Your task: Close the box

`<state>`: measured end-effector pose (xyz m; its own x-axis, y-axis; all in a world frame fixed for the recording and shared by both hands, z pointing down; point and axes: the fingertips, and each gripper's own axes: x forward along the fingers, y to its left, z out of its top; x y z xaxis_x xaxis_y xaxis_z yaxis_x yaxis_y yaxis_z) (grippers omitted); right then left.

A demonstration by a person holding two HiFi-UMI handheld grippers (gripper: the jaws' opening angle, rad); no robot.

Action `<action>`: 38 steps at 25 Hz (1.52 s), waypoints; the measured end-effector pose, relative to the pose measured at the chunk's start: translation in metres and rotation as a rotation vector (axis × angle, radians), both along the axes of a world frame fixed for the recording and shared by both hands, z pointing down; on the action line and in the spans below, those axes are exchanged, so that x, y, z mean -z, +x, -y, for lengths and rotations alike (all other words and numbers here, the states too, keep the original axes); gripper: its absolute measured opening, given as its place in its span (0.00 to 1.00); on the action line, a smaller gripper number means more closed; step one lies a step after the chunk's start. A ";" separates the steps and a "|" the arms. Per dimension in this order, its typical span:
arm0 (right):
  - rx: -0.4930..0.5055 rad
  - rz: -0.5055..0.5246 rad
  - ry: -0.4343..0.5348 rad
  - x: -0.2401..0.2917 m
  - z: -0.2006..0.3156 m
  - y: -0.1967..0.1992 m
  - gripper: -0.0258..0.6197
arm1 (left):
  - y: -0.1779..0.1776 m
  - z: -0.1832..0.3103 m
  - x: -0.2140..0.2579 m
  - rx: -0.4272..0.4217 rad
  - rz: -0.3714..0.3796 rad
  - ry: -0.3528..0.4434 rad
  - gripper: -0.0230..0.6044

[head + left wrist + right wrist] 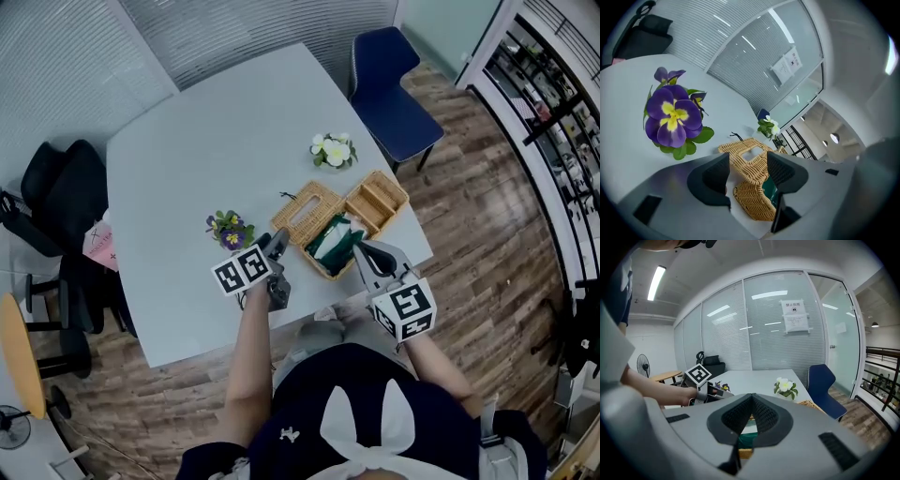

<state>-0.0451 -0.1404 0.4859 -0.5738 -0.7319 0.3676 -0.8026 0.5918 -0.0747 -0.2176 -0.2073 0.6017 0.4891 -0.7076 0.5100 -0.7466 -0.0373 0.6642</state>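
The box (319,264) is not closed. Its woven lid (307,212) is thrown back flat on the table (187,159) on the far side of the body. The green contents (336,239) show plainly in the open top. By my judgement nothing of the task is done, and all of it is left: the lid has to be swung up and over the body and pressed down.

The box sits between the two grippers, just ahead of both. The left gripper (747,173) has its jaws spread and clasps nothing. Through their gap the near corner of the body shows low and the lid rises just beyond. The wicker looks close to the pads, but the wide lens makes it hard to say whether any of it touches. The right gripper (751,404) is clenched with its pads meeting at the tips and nothing between them. It hangs over the near right edge of the box, with the green contents directly beneath and ahead of its jaws.

Further out, a second basket (378,200) with compartments stands beyond the right gripper, touching or just beside the box. Purple flowers (672,115) stand just to the left of the left gripper. White flowers (334,150) stand well beyond the lid.
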 end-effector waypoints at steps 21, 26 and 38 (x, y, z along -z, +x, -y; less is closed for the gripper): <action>0.011 -0.030 -0.016 -0.005 0.011 -0.010 0.05 | -0.010 0.033 -0.065 0.173 -0.354 -0.198 0.42; 0.016 -0.037 -0.025 -0.009 0.015 -0.012 0.05 | -0.009 0.039 -0.071 0.194 -0.395 -0.210 0.42; 0.029 -0.041 -0.031 -0.012 0.021 -0.014 0.05 | -0.014 0.043 -0.075 0.272 -0.457 -0.213 0.24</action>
